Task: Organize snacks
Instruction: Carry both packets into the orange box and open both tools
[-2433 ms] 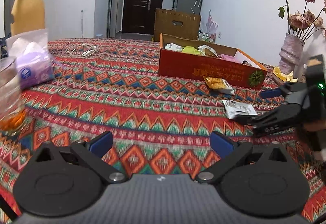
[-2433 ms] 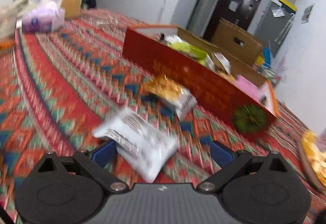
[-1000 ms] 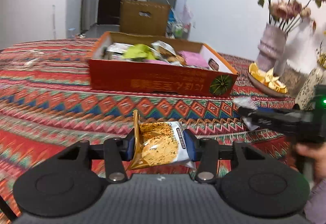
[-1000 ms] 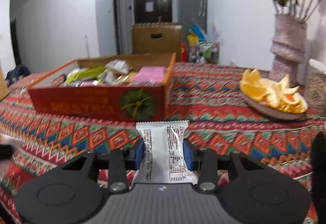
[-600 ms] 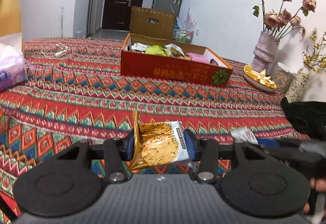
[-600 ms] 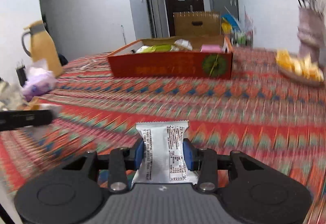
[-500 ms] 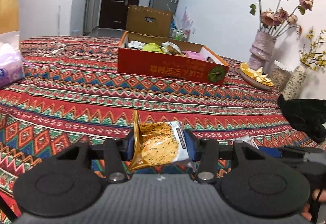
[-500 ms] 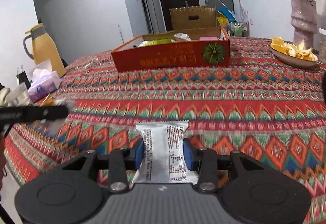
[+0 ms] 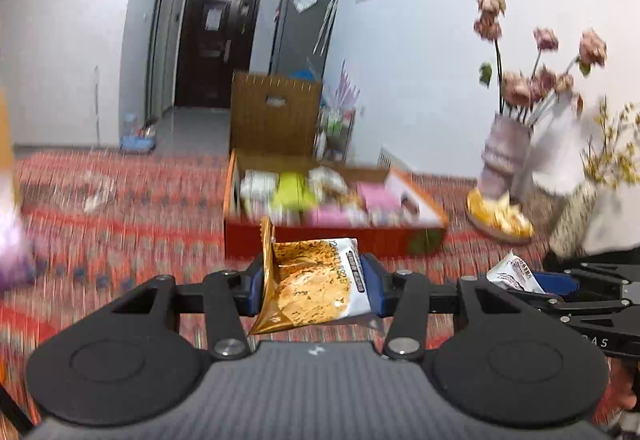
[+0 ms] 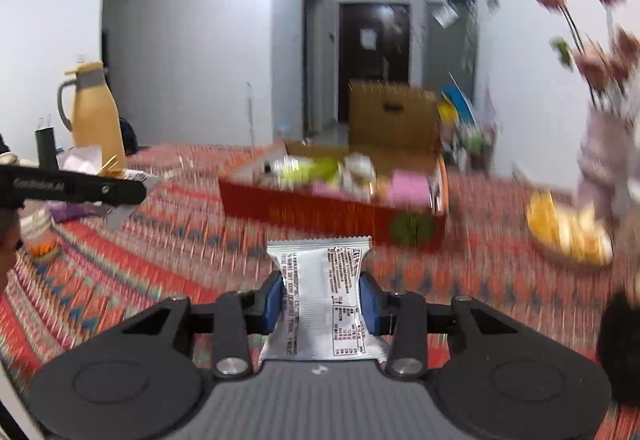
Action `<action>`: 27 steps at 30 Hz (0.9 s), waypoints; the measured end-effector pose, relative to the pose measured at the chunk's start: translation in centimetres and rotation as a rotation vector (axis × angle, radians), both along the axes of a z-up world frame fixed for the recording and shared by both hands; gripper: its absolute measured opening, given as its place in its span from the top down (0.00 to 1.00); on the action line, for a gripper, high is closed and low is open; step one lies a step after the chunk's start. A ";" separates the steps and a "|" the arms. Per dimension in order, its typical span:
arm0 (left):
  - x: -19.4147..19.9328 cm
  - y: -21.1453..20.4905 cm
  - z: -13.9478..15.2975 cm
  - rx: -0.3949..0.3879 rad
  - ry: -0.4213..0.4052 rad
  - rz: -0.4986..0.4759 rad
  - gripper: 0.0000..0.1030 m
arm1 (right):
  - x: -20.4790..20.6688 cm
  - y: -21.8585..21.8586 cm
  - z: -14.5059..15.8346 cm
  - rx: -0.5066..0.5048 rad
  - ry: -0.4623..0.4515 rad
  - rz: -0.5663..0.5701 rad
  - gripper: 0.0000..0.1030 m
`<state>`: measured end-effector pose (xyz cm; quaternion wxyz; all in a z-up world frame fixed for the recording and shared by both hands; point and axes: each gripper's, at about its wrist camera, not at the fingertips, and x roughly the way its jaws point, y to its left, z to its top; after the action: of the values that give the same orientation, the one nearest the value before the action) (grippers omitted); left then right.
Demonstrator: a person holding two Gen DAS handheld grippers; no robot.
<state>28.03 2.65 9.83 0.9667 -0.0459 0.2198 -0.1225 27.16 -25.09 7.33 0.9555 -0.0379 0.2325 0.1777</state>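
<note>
My left gripper (image 9: 316,286) is shut on an orange-and-white snack packet (image 9: 310,286) and holds it above the tablecloth. My right gripper (image 10: 320,300) is shut on a white snack packet (image 10: 320,300); the packet also shows at the right of the left wrist view (image 9: 514,272). A red cardboard box (image 9: 320,236) holding several snack packets stands ahead of both grippers, and also shows in the right wrist view (image 10: 320,211). The left gripper's arm shows at the left of the right wrist view (image 10: 76,187).
A patterned red tablecloth (image 10: 140,264) covers the table. A vase of dried roses (image 9: 504,155) and a dish of orange slices (image 9: 500,220) stand right of the box. A yellow jug (image 10: 94,115), tissues and a glass stand at the left.
Both grippers, each holding its packet, have swung toward the red box and risen, so its contents show from higher up. The views are blurred by the motion.
</note>
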 end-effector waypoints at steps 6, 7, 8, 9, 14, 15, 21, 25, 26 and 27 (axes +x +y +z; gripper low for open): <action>10.9 0.2 1.5 -0.001 -0.011 0.016 0.53 | 10.4 2.2 2.4 0.011 -0.040 0.048 0.62; 12.9 0.1 1.0 -0.001 0.003 0.025 0.53 | 12.5 2.6 2.3 0.037 -0.026 0.055 0.62; 14.7 0.0 0.4 0.001 0.022 0.033 0.53 | 14.4 3.1 2.0 0.058 -0.010 0.067 0.62; 16.6 -0.2 -0.4 0.005 0.041 0.042 0.53 | 16.4 3.6 1.5 0.082 0.014 0.073 0.62; 23.4 -0.6 -5.3 0.026 0.141 0.071 0.53 | 25.3 6.0 -3.3 0.142 0.163 0.061 0.62; 24.3 -0.7 -6.3 0.030 0.155 0.068 0.52 | 26.6 6.3 -4.3 0.157 0.198 0.051 0.62; 25.2 -0.2 -8.5 0.040 0.169 0.046 0.55 | 29.0 8.1 -7.9 0.162 0.281 0.113 0.62; 24.9 0.6 -7.9 -0.015 0.180 0.058 0.51 | 28.7 8.2 -7.5 0.131 0.322 0.165 0.62; 24.8 0.6 -7.8 -0.013 0.176 0.059 0.51 | 28.4 8.4 -7.4 0.108 0.328 0.185 0.60; 24.8 0.7 -7.6 -0.017 0.176 0.057 0.51 | 28.0 8.7 -7.2 0.083 0.324 0.202 0.59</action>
<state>52.84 3.40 2.21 0.9463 -0.0707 0.3017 -0.0925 55.13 -16.37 0.13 0.8837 0.0076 0.3705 0.2858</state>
